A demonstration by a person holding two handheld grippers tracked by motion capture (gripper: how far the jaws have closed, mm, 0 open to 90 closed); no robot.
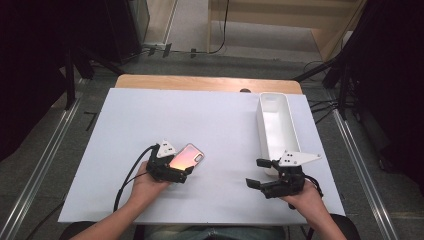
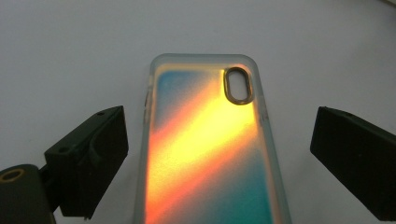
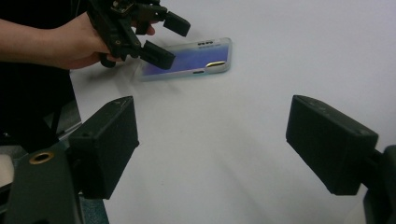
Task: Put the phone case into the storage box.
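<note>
Iridescent phone case, flat on the white board, left of centre, camera cutout pointing away. Left gripper spread wide, straddling the case, apparently short of contact. Step in hand: approach for pickup; next, presumably, closing squarely on the long edges. Right gripper parted, empty, near the white bin. Beyond: wooden table edge, grey floor, dark stands.

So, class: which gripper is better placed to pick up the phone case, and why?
Left. The left gripper has its open jaws either side of the phone case; the right gripper, also open, is farther away, near the white bin.
</note>
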